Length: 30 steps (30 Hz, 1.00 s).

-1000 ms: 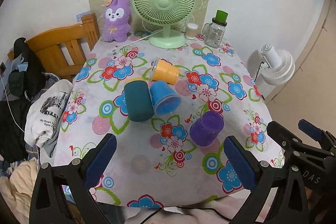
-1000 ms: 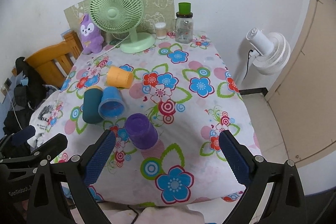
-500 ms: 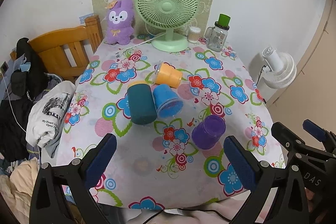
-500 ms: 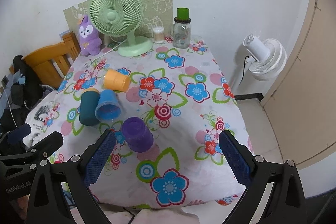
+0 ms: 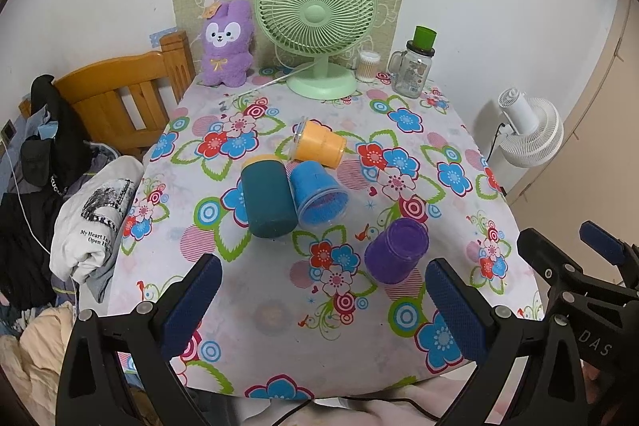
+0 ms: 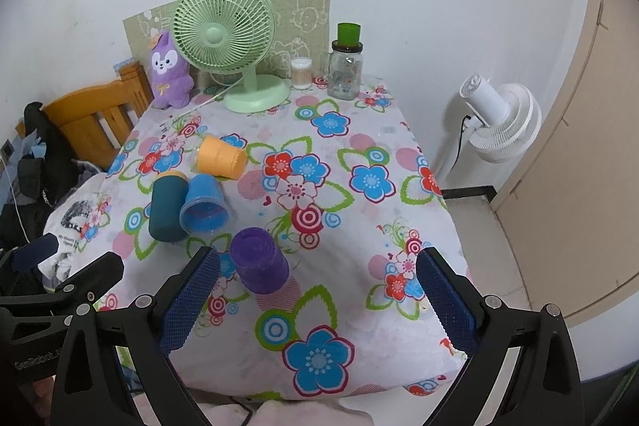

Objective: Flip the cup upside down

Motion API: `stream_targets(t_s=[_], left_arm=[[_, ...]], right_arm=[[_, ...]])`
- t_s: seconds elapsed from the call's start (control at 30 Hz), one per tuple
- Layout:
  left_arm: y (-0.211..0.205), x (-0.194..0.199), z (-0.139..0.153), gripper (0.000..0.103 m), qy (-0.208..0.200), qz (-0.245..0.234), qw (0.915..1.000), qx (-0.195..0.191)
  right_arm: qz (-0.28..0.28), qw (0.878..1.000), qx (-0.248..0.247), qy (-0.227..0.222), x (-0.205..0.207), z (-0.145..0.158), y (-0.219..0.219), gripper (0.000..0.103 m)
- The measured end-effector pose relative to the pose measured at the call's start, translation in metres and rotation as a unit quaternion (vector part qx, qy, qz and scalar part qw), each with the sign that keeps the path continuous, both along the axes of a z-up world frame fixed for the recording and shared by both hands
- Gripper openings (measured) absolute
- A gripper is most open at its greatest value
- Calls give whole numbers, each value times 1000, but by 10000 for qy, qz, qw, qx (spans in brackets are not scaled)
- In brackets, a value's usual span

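Left wrist view: the left gripper (image 5: 319, 300) hangs with fingers spread and empty, while the purple cup (image 5: 396, 251) lies at 1 o'clock on the floral counter (image 5: 447, 130), liable to roll on its side if nudged. Right wrist view: the right gripper (image 6: 317, 300), fingers likewise spread, has the purple cup (image 6: 259, 260) beside its left finger (image 6: 191, 300) at 11 o'clock, where an off-centre closure could knock it toward the blue cup (image 6: 204, 204).

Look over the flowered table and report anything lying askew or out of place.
Four cups lie tipped on their sides mid-table: the orange cup, teal cup and blue cup are bunched together, and the purple cup lies apart nearer the front edge. Nothing looks spilled or broken.
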<state>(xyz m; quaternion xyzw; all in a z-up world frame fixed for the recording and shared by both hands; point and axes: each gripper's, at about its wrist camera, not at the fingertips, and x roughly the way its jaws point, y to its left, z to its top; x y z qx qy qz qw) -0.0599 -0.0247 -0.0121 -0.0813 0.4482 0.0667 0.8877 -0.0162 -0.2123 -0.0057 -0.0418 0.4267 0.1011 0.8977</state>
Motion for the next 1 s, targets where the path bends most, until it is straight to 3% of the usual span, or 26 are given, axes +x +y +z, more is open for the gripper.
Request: stream_targets(t_s=[1.0], left_arm=[[2,-1,-5,103,10,45,10000,-3]], right_arm=[[17,10000,-16,49,-3,-5,2,100]])
